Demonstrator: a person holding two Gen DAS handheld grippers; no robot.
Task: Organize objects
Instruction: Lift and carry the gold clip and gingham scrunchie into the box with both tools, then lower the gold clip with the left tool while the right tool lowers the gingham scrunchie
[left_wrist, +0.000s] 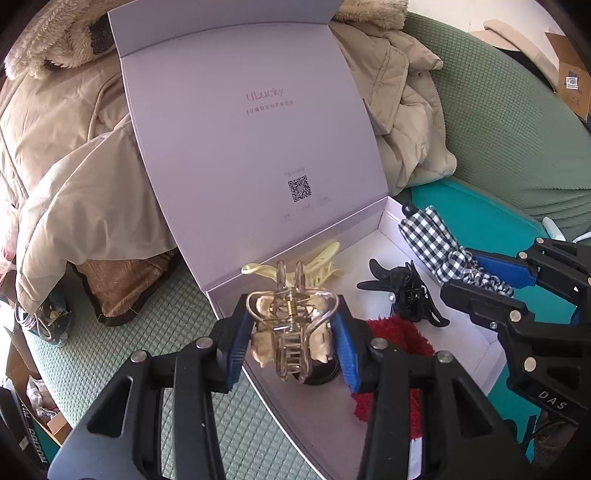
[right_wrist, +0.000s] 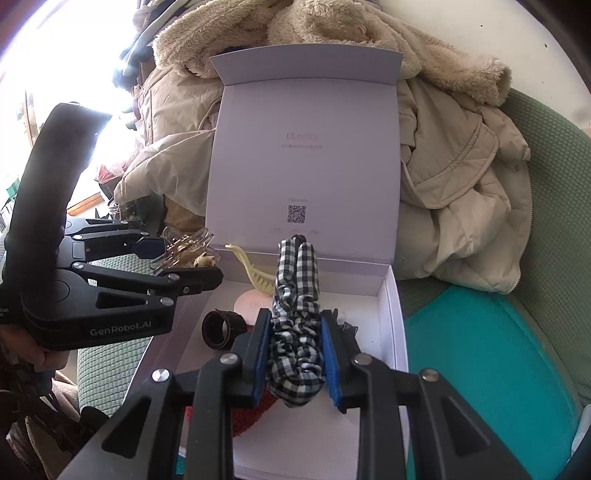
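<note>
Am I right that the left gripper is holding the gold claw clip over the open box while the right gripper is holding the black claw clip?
Not quite: the right gripper is shut on the checked scrunchie, as the right wrist view shows. The black claw clip lies loose in the box. The left gripper does hold the gold claw clip there.

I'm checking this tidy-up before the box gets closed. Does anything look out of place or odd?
Nothing looks damaged or spilled. The left claw grips a gold metal hair clip and the right claw a black-and-white checked fabric scrunchie, both above the open lavender cardboard box.
</note>
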